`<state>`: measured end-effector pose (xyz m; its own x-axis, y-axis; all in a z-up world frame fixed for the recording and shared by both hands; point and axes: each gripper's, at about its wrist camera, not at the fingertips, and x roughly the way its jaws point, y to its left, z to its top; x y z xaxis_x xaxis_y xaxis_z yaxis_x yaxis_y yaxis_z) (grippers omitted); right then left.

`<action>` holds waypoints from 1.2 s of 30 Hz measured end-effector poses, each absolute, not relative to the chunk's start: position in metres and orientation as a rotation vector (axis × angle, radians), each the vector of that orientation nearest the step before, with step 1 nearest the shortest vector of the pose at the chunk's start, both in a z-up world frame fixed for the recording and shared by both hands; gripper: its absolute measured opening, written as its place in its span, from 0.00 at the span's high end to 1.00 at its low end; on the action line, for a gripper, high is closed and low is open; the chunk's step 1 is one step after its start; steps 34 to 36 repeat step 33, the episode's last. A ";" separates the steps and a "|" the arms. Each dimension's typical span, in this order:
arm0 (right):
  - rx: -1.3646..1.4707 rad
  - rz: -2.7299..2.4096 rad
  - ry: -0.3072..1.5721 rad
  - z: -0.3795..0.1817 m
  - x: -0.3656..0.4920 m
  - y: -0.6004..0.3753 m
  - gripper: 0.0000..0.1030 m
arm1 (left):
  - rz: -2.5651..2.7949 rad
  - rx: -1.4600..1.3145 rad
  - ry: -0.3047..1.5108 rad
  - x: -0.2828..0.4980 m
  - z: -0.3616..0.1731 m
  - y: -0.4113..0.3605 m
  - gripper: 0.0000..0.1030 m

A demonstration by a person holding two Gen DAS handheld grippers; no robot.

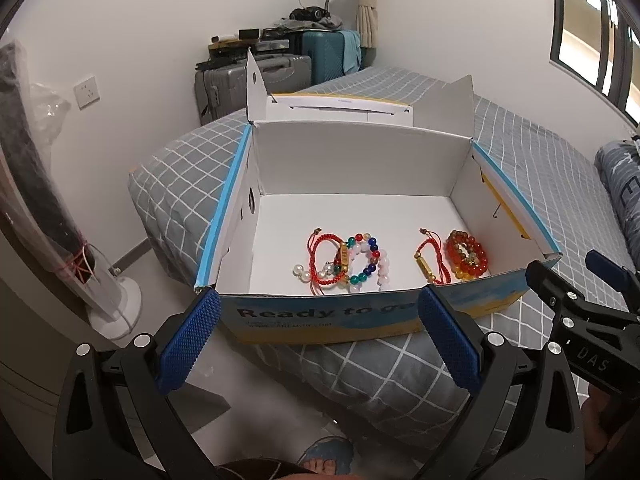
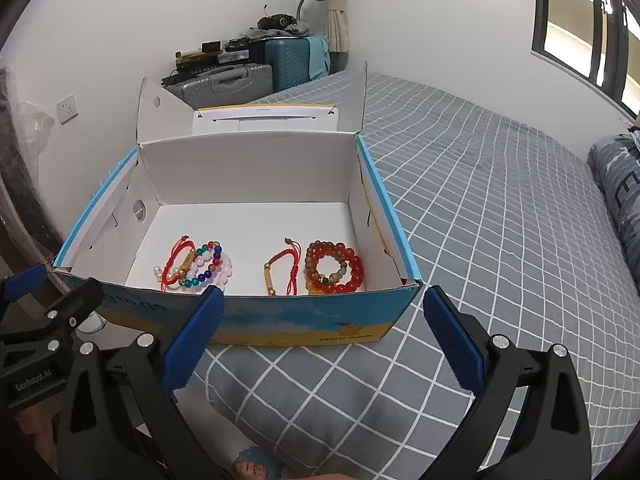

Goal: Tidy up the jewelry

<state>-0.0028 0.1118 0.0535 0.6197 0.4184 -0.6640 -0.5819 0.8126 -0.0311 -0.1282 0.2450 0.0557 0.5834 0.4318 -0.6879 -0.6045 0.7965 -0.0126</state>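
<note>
Left gripper [image 1: 318,312] and right gripper [image 2: 322,312] spread empty, level before the box [image 2: 280,320].

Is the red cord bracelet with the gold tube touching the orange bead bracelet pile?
Apart. The right wrist view shows white box floor between the red cord bracelet and the orange bead bracelet pile.
</note>
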 end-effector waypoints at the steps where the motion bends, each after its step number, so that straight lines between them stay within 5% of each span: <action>1: -0.254 0.581 0.693 0.053 -0.002 0.112 0.07 | 0.616 -0.257 0.724 -0.129 0.056 0.245 0.06; 36: -0.244 0.581 0.708 0.051 -0.001 0.114 0.07 | 0.594 -0.260 0.727 -0.124 0.055 0.242 0.06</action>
